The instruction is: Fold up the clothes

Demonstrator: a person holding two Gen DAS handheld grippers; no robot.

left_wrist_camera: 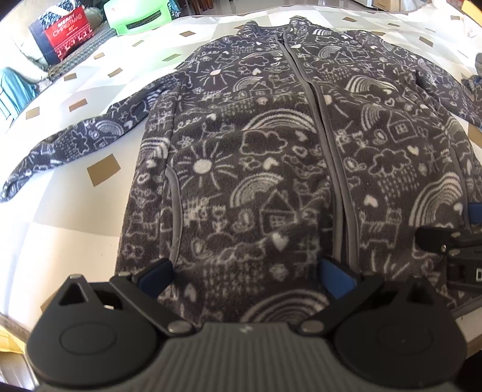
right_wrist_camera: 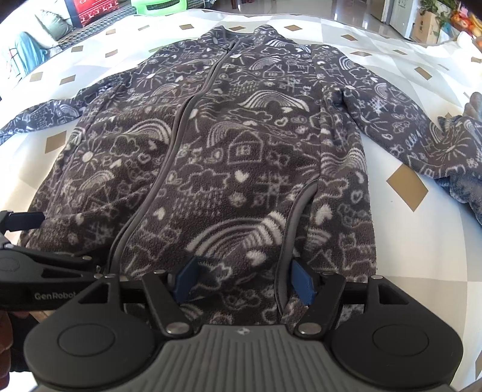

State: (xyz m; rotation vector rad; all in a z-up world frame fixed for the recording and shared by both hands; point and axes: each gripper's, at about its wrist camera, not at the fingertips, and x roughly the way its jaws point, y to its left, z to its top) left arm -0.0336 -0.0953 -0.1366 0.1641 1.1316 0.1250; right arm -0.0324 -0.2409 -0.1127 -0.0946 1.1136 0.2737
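A dark grey fleece jacket point(left_wrist_camera: 271, 150) with white doodle print lies flat and zipped on the table, collar far, hem toward me. Its sleeves point(left_wrist_camera: 75, 144) spread out to both sides. My left gripper point(left_wrist_camera: 245, 274) hovers over the hem left of the zipper point(left_wrist_camera: 325, 120), jaws wide open, fleece lying flat between its blue pads. My right gripper point(right_wrist_camera: 245, 282) sits over the jacket point(right_wrist_camera: 226, 150) at the hem right of the zipper, by a pocket seam, also open with fabric between the pads. Each view shows the other gripper's fingers point(right_wrist_camera: 25, 218) at its edge.
The table wears a white cloth with gold diamonds point(left_wrist_camera: 75, 211). More grey fabric point(right_wrist_camera: 464, 187) lies bunched at the right sleeve's end. Beyond the far left edge stand a red Christmas bag point(left_wrist_camera: 66, 30) and a green stool point(left_wrist_camera: 138, 18). A cardboard box point(right_wrist_camera: 424, 24) stands at the far right.
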